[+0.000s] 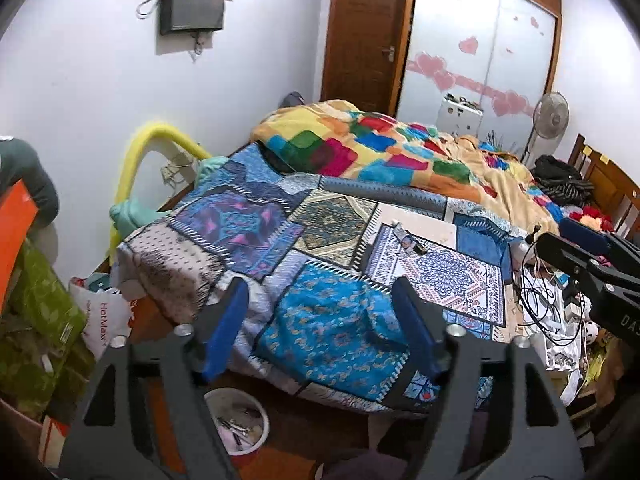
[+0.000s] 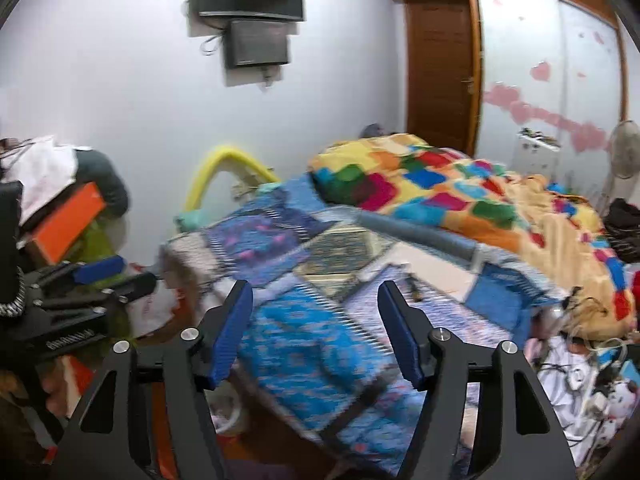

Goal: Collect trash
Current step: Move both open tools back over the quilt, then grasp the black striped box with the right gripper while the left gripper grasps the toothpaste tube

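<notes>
A small crumpled wrapper (image 1: 408,240) lies on the patchwork bed cover (image 1: 328,328); in the blurred right wrist view the wrapper (image 2: 412,286) shows only as a dark streak. On the floor at the foot of the bed stands a white bin (image 1: 240,416) holding scraps, and only its rim (image 2: 230,416) shows in the right wrist view. My left gripper (image 1: 320,286) hangs over the near corner of the bed, open, with nothing between its blue pads. My right gripper (image 2: 315,288) is beside it, open and empty too. Each gripper appears at the edge of the other's view.
A colourful blanket (image 1: 384,148) is heaped at the far end of the bed. Tangled cables and clutter (image 1: 548,312) lie at the right. A white plastic bag (image 1: 108,320), an orange box (image 1: 16,232) and a yellow rail (image 1: 160,136) crowd the left. A fan (image 1: 552,116) stands by the wardrobe.
</notes>
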